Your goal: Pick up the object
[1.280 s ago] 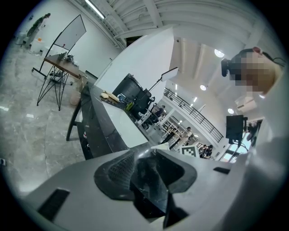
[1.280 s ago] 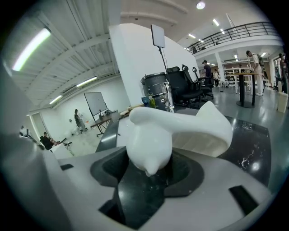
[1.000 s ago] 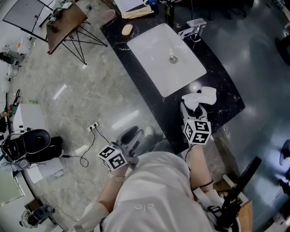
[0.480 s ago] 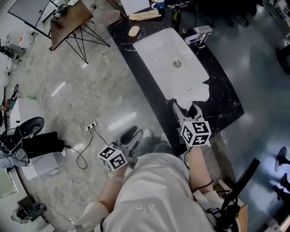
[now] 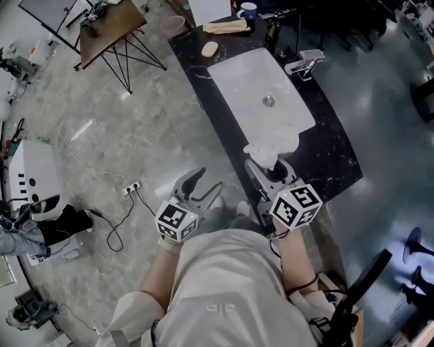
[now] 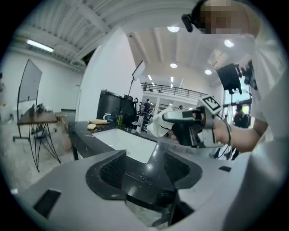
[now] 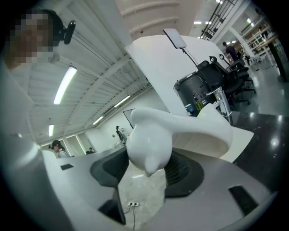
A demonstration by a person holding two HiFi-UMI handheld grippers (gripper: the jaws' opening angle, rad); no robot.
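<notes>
A smooth white bird-shaped object sits between the jaws of my right gripper, which is shut on it and holds it in the air, with floor showing below. In the head view the white object hangs over the near corner of the sink, just beyond the right gripper. My left gripper hovers over the floor left of the counter. Its jaws are opening and nothing is between them. The left gripper looks toward the right gripper and the counter.
A black marble counter carries a white sink, a faucet, a bar of soap and a cup. A wooden table on black legs stands far left. A power strip with cable lies on the floor.
The right gripper has carried the white object off the counter, left and nearer to me. The left gripper has come forward and its jaws have spread apart.
</notes>
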